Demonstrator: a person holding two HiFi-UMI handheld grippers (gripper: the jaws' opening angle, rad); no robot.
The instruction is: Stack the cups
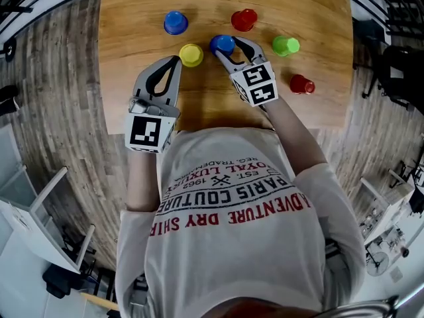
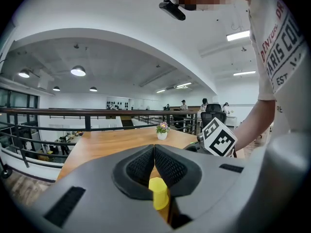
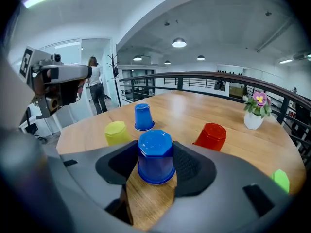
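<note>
Several upside-down plastic cups stand on the wooden table [image 1: 132,18]. My right gripper [image 1: 228,46] has its pads against both sides of a dark blue cup [image 3: 155,157], which stands on the table top. A yellow cup [image 1: 191,55] sits just left of it, and my left gripper [image 1: 176,60] points at that cup from close behind with its jaws shut and nothing between them. In the left gripper view the yellow cup [image 2: 159,193] shows below the closed pads. Farther back stand another blue cup [image 1: 175,22] and a red cup [image 1: 244,20].
A green cup [image 1: 285,45] and a second red cup [image 1: 302,84] lie on the right side of the table. A small white pot with flowers [image 3: 255,113] stands at the far end. Railings and a drop lie beyond the table's edges.
</note>
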